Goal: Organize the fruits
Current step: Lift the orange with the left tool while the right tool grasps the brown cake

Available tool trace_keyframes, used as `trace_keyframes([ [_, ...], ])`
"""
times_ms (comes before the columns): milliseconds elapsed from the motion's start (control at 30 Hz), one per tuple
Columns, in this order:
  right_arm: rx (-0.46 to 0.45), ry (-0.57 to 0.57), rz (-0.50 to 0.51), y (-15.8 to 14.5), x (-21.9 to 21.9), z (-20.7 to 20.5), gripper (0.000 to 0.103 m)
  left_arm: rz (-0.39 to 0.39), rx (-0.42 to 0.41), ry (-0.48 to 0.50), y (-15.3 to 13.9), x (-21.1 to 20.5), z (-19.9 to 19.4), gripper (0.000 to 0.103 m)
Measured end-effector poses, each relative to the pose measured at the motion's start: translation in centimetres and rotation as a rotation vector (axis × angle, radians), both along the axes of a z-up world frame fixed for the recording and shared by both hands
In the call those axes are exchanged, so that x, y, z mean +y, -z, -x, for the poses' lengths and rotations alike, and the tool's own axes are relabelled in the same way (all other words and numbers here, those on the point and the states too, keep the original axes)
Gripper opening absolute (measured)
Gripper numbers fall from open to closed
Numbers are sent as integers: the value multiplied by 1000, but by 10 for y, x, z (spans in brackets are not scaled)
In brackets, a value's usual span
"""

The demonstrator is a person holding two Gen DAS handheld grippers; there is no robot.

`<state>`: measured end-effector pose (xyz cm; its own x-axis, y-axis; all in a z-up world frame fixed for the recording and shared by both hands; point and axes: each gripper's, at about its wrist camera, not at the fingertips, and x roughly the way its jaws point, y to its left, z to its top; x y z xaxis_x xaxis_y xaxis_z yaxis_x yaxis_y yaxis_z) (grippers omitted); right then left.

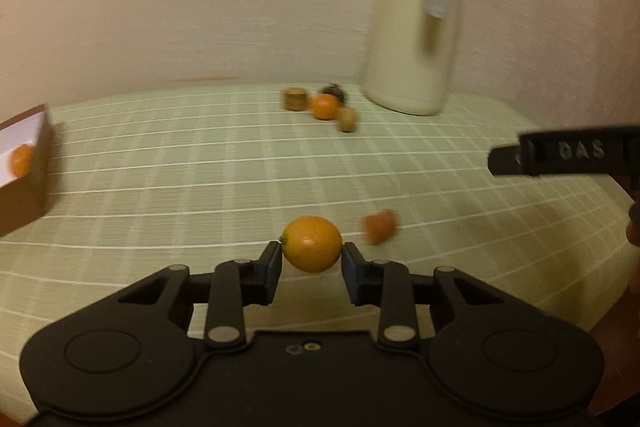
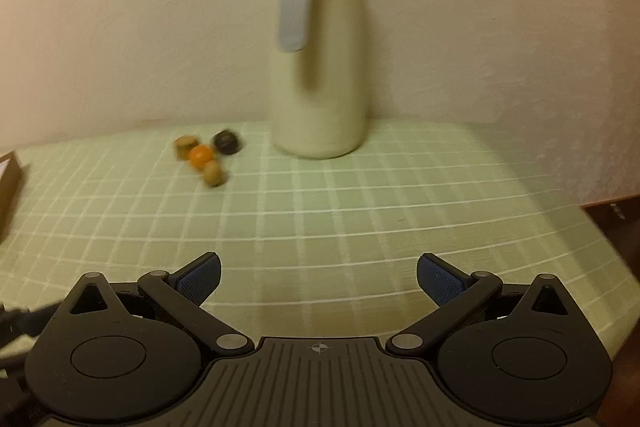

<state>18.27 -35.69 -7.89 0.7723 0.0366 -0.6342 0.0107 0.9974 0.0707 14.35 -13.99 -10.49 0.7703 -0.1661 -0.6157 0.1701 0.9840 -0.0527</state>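
My left gripper is shut on a small orange kumquat, its pads pressing both ends, just above the green checked cloth. A blurred orange fruit lies just right of it. A brown box at the left edge holds one orange fruit. Near the back sits a cluster: an orange fruit, a tan piece, a dark one and a pale one. My right gripper is open over bare cloth, holding nothing.
A tall cream jug with a grey lid and handle stands at the back against the wall. The other gripper's black body reaches in from the right. The table's edge drops off at the right.
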Motion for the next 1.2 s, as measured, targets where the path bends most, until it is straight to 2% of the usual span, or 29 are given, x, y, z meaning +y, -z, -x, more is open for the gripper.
trace_keyframes([
  [100,16,-93,-36,1,19,-4,103,1,2,-53,-4,27,1,23],
  [233,45,-200,22,7,56,-9,103,2,3,-114,-8,53,0,23],
  [300,66,-221,23,11,68,-12,94,2,-1,-137,-9,63,2,23],
  [333,79,-230,19,12,72,-14,82,0,-2,-147,-10,68,3,23],
  [367,91,-233,19,15,75,-16,79,-1,-2,-157,-10,73,5,23],
  [500,110,-242,19,19,85,-20,78,-6,3,-187,-9,88,8,23],
  [700,150,-235,29,25,91,-28,67,-22,1,-202,-10,98,11,23],
  [733,160,-235,34,26,91,-28,64,-23,1,-202,-10,100,12,23],
  [800,185,-235,41,30,91,-31,43,-21,1,-204,-10,100,12,23],
  [833,200,-238,36,32,90,-33,25,-20,0,-205,-10,101,12,23],
  [867,211,-241,32,33,90,-34,21,-18,-1,-206,-11,102,13,23],
  [1200,172,-283,28,23,100,-27,21,-33,-20,-208,-16,116,24,23],
])
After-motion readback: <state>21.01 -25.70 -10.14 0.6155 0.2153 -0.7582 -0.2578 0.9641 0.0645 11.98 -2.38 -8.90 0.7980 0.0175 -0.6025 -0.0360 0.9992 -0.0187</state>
